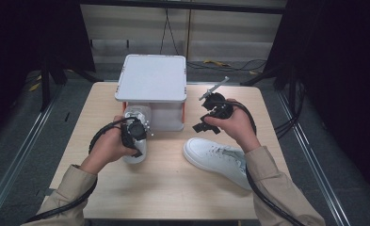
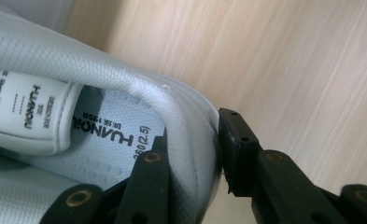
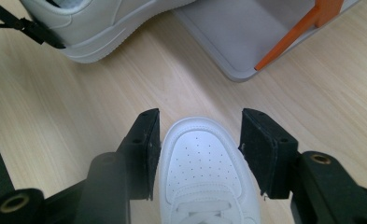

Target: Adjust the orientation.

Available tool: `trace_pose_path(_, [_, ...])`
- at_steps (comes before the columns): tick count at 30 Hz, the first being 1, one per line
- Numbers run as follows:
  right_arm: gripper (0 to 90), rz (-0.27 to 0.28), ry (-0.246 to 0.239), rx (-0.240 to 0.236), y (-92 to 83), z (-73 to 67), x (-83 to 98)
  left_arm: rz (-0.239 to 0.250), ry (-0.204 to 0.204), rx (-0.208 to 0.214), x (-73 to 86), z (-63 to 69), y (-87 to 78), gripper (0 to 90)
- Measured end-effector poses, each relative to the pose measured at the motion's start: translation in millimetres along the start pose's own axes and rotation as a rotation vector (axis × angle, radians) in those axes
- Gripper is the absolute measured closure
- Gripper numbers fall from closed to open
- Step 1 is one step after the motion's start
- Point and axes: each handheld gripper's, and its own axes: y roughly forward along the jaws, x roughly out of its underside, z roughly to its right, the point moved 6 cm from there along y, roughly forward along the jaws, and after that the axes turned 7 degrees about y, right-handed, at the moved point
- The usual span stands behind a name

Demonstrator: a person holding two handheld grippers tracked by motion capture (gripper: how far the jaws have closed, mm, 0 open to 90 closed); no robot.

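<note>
The person's two tan sleeves come in nearest, one at each lower corner of the high view, and between them lies the light wooden table. Just ahead of the right sleeve a white sneaker rests flat on its sole, toe pointing toward the left side of the table, its heel end tucked under the forearm. The right gripper hovers above that toe; in the right gripper view its fingers stand apart on either side of the white, perforated toe cap, well above it and pressing on nothing — open, holding no thing. Over on the left, the left gripper has hold of the second white sneaker, which sits toe-first against the front of the grey box standing at the far middle of the table. In the left gripper view one of the fingers reaches down inside the shoe over the printed insole, the other sits outside, and the padded heel collar is pinched tight between them — a firm grip on the rim. The box has a flat pale lid and orange corner posts, and the held sneaker's heel end points back toward the person's left hand.
</note>
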Motion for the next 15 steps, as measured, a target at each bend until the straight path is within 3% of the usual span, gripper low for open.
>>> trace_pose_path(4, [48.3,-0.004,-0.005,0.002,1.0,-0.5,-2.5,-0.015,0.014,-0.026,-4.6,-14.4,3.5,73.2])
trace_pose_path(7, [48.6,-0.003,-0.013,0.003,2.5,-0.7,-6.6,0.006,0.004,-0.043,-8.7,-30.4,10.2,72.5])
trace_pose_path(10, [50.0,-0.013,-0.012,0.004,5.6,1.5,-13.6,0.012,-0.033,-0.019,-11.4,-44.3,17.5,71.3])
trace_pose_path(11, [50.0,-0.013,-0.012,0.004,5.6,1.5,-13.6,-0.004,-0.053,0.007,-10.5,-48.3,20.3,71.3])
trace_pose_path(14, [54.2,-0.007,-0.008,0.016,7.2,5.0,-21.7,-0.001,-0.042,-0.011,-13.3,-54.5,24.7,71.9])
trace_pose_path(15, [58.8,0.005,0.0,0.009,7.3,6.0,-25.1,-0.009,-0.046,0.006,-13.3,-55.7,24.9,71.8])
